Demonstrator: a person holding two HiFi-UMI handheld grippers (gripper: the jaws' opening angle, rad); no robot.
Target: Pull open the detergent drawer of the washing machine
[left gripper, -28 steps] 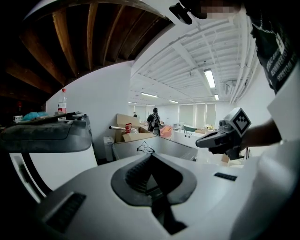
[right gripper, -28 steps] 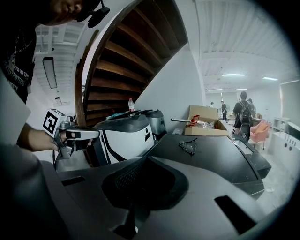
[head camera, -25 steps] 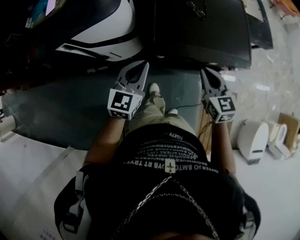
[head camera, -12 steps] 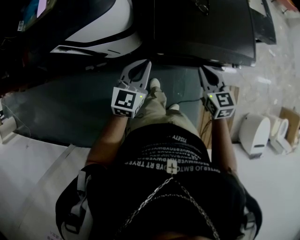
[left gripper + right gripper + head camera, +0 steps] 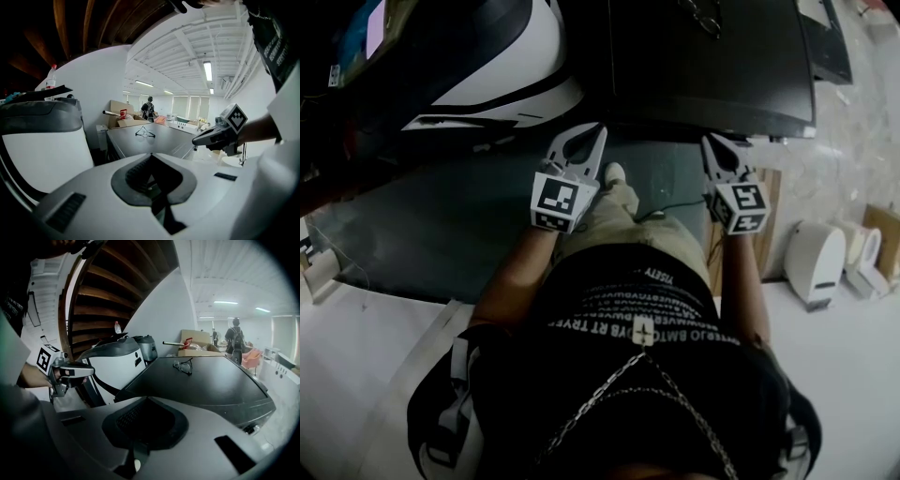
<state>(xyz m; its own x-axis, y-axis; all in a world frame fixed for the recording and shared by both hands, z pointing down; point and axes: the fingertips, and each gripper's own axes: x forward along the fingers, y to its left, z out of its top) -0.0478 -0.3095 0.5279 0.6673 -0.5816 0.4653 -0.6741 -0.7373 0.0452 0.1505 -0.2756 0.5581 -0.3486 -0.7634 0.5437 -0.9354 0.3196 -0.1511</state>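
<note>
Two machines stand ahead of me: a white and black one (image 5: 506, 56) at the left and a black-topped one (image 5: 712, 66) at the right, with a pair of glasses (image 5: 694, 17) on its top. No detergent drawer can be made out in any view. My left gripper (image 5: 598, 131) is shut and empty, held in the air before the gap between the two machines. My right gripper (image 5: 710, 142) is also shut and empty, just short of the black top's front edge. In the left gripper view the jaws (image 5: 151, 154) meet, with the right gripper (image 5: 197, 139) beside them.
A dark mat (image 5: 441, 216) covers the floor under the machines. White units (image 5: 814, 262) stand on the floor at the right, by a wooden panel (image 5: 764, 216). A bottle (image 5: 51, 77) stands on the white machine. Far off are a cardboard box (image 5: 194, 341) and a person (image 5: 234, 341).
Both grippers have sunk a little and edged toward the machines' fronts. Both stay shut and empty.
</note>
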